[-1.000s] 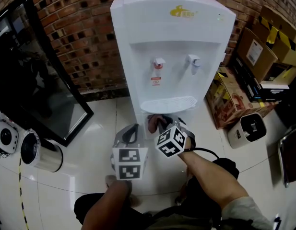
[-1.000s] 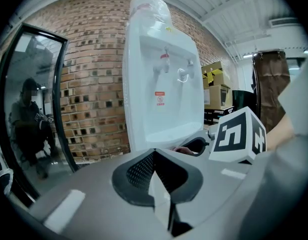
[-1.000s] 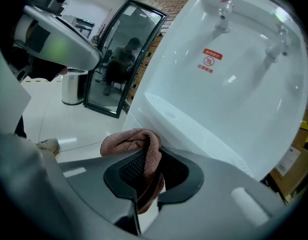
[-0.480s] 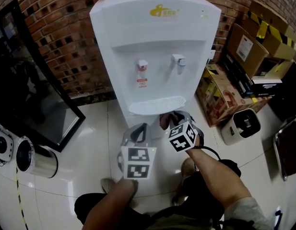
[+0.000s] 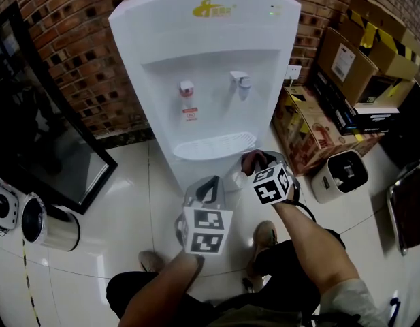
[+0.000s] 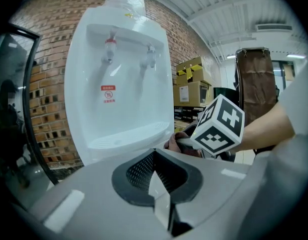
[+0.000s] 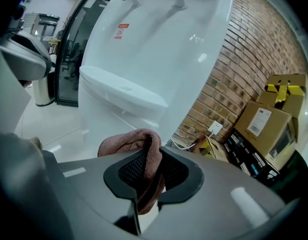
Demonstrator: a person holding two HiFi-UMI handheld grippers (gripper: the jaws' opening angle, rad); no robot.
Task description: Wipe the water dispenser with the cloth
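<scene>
Grips the brown cloth in the right claw, jaws drawn narrow on a fold and the loose bulk bunched just beyond the tips. Faces the water dispenser straight ahead of that claw and rising well above it, tall white body upright, long axis vertical. Sits low, just under and to the right of the drip tray in the head view, near the lower cabinet; cannot tell contact between cloth and casing from any view, probably just apart. Holds the left claw with jaws together and nothing between them, off to the left of the right claw and a little farther back from the dispenser front. Makes the right claw the nearer one and the only one with cloth, so most likely the wiping hand. Calls, on this reading, for a push forward and a lift, with the red-capped tap, the second tap and the recessed panel all ahead of and above the cloth and only the plain lower front level with it. Suits long strokes up and down the casing, or across under the tray first. Risks snagging the bunched cloth on a tap lever if swept across the recess too fast
</scene>
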